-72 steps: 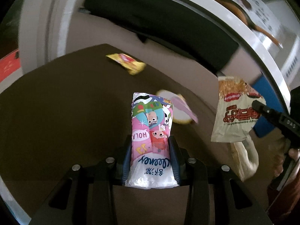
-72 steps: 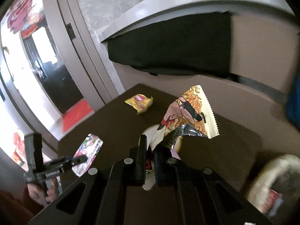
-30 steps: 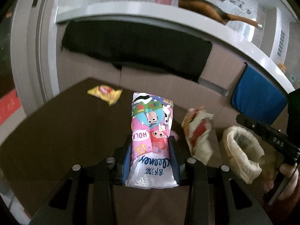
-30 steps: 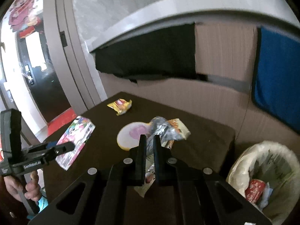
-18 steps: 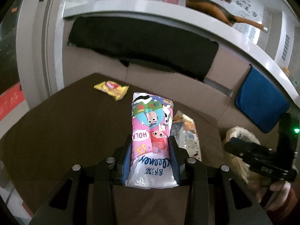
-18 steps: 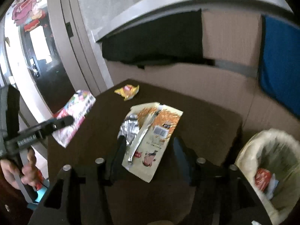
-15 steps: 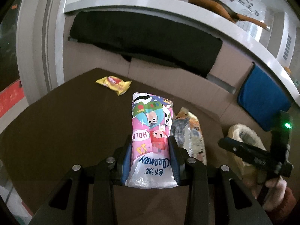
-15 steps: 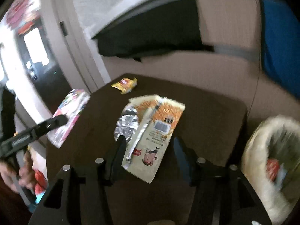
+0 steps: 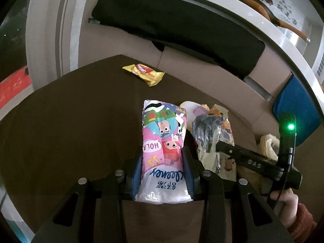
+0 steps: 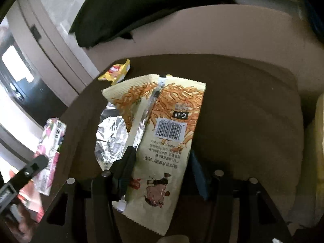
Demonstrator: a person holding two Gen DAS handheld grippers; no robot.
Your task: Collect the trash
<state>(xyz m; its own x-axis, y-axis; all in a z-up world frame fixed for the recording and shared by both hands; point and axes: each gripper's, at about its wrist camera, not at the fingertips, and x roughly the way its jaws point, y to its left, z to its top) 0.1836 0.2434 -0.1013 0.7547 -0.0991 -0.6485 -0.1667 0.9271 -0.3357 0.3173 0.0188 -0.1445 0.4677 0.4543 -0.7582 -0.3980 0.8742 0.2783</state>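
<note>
Our right gripper (image 10: pixel 158 162) held the noodle wrapper (image 10: pixel 162 133) pinched and raised earlier; its fingers (image 10: pixel 123 170) have just been opening and now stand wide. The wrapper, released, lies flat between them on the desk (image 10: pixel 243 105). Both our grippers sit lower, nearer the desk; the bin has slid out to the right view's edge.

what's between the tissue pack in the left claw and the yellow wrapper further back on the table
Nothing: in the left wrist view only bare brown table separates the tissue pack from the yellow wrapper.
</note>
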